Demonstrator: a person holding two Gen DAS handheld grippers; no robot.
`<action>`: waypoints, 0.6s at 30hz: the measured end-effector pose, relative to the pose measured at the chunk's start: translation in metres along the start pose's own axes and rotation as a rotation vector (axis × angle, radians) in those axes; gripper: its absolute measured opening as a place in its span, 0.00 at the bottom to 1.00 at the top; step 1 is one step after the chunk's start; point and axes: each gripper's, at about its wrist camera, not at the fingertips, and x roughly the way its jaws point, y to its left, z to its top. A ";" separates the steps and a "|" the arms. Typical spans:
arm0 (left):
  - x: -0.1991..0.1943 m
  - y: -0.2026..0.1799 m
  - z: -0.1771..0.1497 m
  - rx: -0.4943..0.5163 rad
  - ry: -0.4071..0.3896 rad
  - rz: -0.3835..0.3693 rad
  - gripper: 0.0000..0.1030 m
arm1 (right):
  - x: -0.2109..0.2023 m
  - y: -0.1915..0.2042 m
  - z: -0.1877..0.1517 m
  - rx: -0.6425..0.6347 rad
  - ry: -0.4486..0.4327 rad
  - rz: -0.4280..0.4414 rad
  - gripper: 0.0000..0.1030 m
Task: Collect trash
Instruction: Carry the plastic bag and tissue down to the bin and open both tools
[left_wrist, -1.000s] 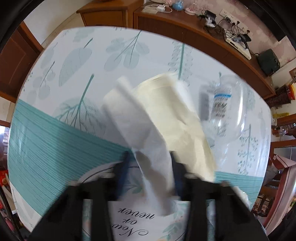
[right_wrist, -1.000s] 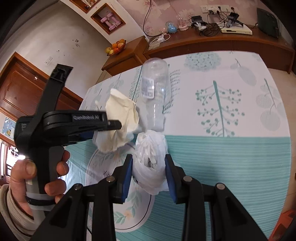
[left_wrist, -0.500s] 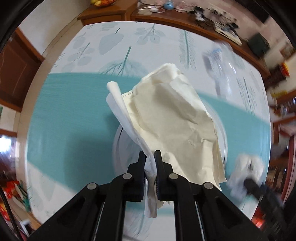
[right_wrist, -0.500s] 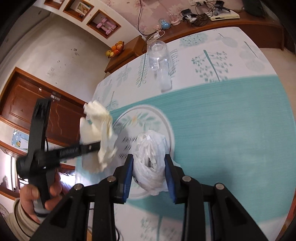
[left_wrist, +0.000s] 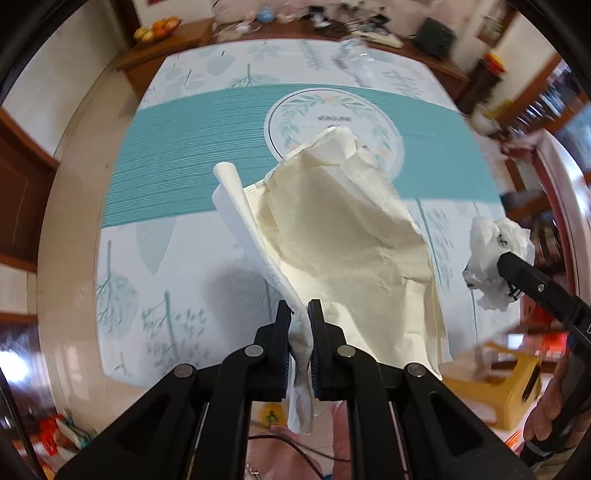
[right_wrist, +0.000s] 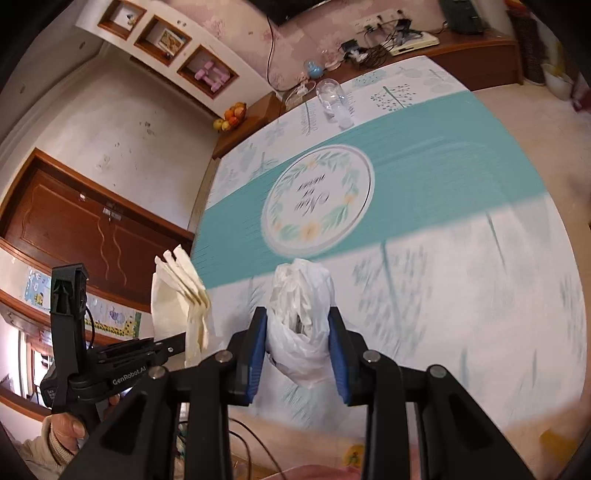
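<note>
My left gripper (left_wrist: 299, 314) is shut on a cream and white crumpled paper (left_wrist: 343, 236) and holds it high above the table near its front edge. The paper also shows in the right wrist view (right_wrist: 181, 295). My right gripper (right_wrist: 297, 321) is shut on a crumpled white plastic bag (right_wrist: 301, 328), also lifted off the table; the bag shows at the right of the left wrist view (left_wrist: 495, 258). An empty clear plastic bottle (right_wrist: 334, 101) lies on the far part of the table.
The table (right_wrist: 461, 280) has a white and teal leaf-print cloth with a round printed emblem (right_wrist: 317, 199). A wooden sideboard (right_wrist: 476, 44) with cables and a fruit bowl (right_wrist: 232, 114) stands behind. A yellow stool (left_wrist: 509, 384) is by the floor at the right.
Both grippers have risen and pulled back from the table centre toward its near edge, carrying the paper and the bag. The left gripper closed on the paper about a second ago.
</note>
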 end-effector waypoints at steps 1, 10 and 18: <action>-0.006 0.001 -0.009 0.017 -0.012 -0.001 0.07 | -0.008 0.007 -0.016 0.010 -0.014 -0.001 0.30; -0.057 0.011 -0.107 0.161 -0.060 -0.038 0.07 | -0.054 0.057 -0.139 0.057 -0.034 -0.027 0.30; -0.068 0.003 -0.169 0.215 -0.037 -0.058 0.07 | -0.075 0.068 -0.194 0.043 0.024 -0.067 0.30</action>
